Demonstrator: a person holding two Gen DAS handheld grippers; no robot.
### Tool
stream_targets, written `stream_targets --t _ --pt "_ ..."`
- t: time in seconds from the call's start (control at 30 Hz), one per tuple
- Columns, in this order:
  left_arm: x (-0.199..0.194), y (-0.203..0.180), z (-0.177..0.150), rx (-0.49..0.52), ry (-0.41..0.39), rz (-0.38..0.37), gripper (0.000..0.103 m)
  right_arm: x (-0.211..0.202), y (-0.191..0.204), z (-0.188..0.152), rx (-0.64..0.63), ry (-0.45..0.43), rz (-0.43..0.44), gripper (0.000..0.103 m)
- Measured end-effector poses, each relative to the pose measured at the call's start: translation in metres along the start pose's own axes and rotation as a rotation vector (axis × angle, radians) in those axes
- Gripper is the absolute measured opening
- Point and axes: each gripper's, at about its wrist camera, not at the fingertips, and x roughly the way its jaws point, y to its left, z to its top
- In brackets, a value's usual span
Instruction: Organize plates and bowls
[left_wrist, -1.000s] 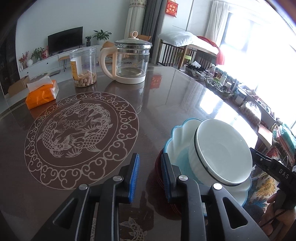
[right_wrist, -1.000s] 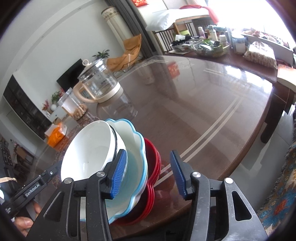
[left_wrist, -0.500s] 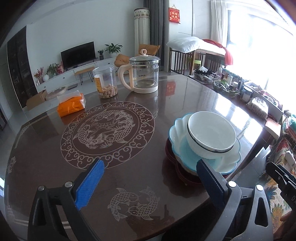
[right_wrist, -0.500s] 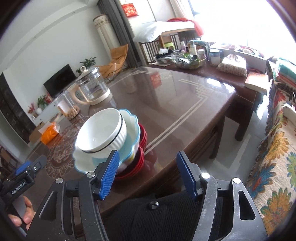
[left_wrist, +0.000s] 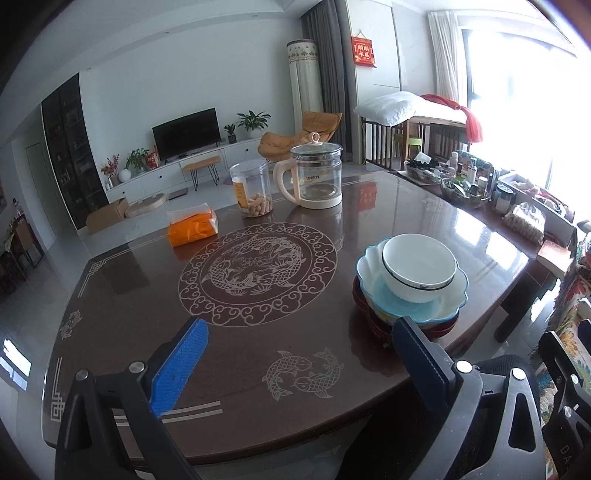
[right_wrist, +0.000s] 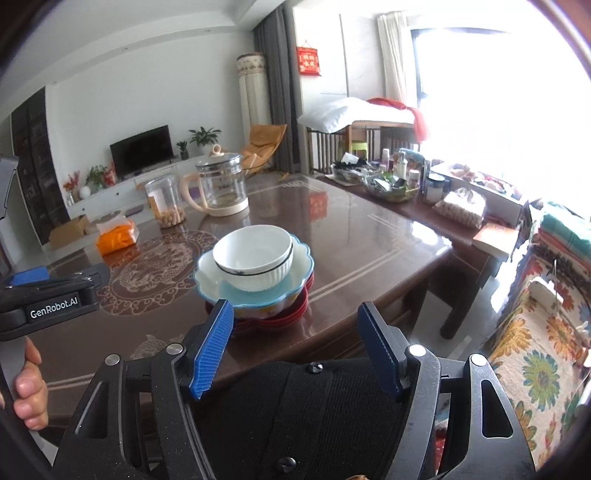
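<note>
A white bowl (right_wrist: 253, 256) sits stacked in a blue dish (right_wrist: 255, 282) over red plates (right_wrist: 273, 319) on the tabletop (left_wrist: 258, 354), left tool (left_wrist: 299, 354) and right tool (right_wrist: 295, 345) both spread apart and empty, the right's jaws having just been opening.

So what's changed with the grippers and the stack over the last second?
Both grippers backed up and away from the dish stack. The left gripper opened wide; the right gripper has just been opening, nothing between its jaws. White bowl, blue scalloped bowl and red plates stayed stacked in place.
</note>
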Motion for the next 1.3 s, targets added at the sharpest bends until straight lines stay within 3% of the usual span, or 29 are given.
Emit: stream_targets --t 0.07,0.27,0.47,0.63,0.8,0.97,1.3 --pt "-0.015 -0.001 -0.002 0.002 -0.002 -0.005 0.100 -0.012 0.002 0.002 -0.002 -0.015 -0.009 0.081" --pt "-0.028 -0.014 -0.002 0.045 0.051 -0.039 0.100 -0.024 0.000 0.005 0.010 0.004 -0.017 0.081" --pt "-0.032 -0.016 0.001 0.061 0.026 -0.024 0.100 -0.027 0.004 0.006 0.019 0.029 -0.016 0.081" --pt "-0.024 -0.017 0.010 0.064 0.039 -0.057 0.100 -0.027 0.013 0.008 -0.021 0.030 -0.033 0.081" --pt "-0.013 -0.021 0.008 0.065 0.085 -0.102 0.100 -0.024 0.005 0.009 0.018 0.077 -0.051 0.081" --pt "0.004 -0.021 0.007 0.060 0.121 -0.111 0.100 -0.018 0.000 0.015 0.029 0.125 -0.079 0.081" --pt "0.030 -0.013 0.001 0.049 0.158 -0.132 0.100 0.002 0.018 0.016 -0.009 0.136 -0.079 0.081"
